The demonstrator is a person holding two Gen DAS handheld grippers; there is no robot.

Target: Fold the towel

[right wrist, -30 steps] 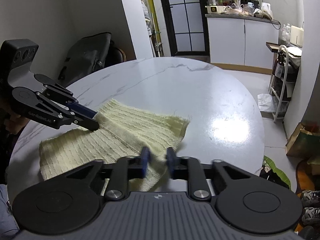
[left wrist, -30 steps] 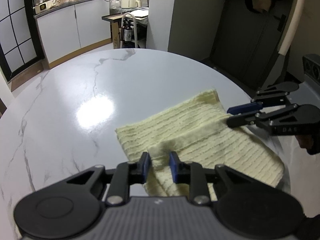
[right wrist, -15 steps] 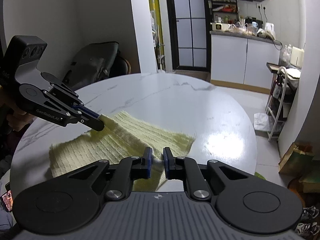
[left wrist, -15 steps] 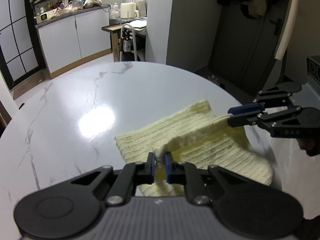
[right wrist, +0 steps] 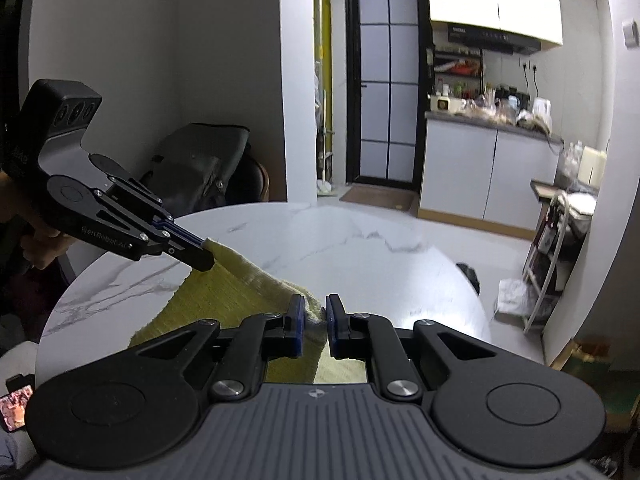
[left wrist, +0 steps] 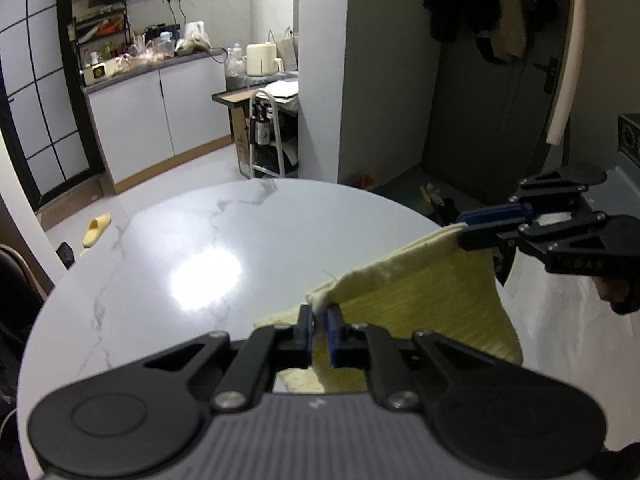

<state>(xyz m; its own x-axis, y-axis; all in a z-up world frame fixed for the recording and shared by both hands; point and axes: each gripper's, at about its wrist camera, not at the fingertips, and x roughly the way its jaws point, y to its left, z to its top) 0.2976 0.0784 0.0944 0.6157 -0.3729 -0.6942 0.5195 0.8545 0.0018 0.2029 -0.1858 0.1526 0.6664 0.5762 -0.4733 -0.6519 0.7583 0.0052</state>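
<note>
The pale yellow ribbed towel hangs in the air above the round white marble table. My left gripper is shut on one top corner of it. My right gripper is shut on the other top corner. The towel's top edge stretches between the two grippers and the rest drapes down, its lower part near the table and partly hidden behind the gripper bodies. In the right wrist view the towel runs to the left gripper; in the left wrist view the right gripper holds it at the right.
The table has a curved edge with floor beyond. A dark chair with a bag stands at its far side. A kitchen counter and a small cart stand past the table. A yellow slipper lies on the floor.
Both grippers closed on the towel's corners and lifted them. The towel went from lying flat on the table to hanging between the grippers.
</note>
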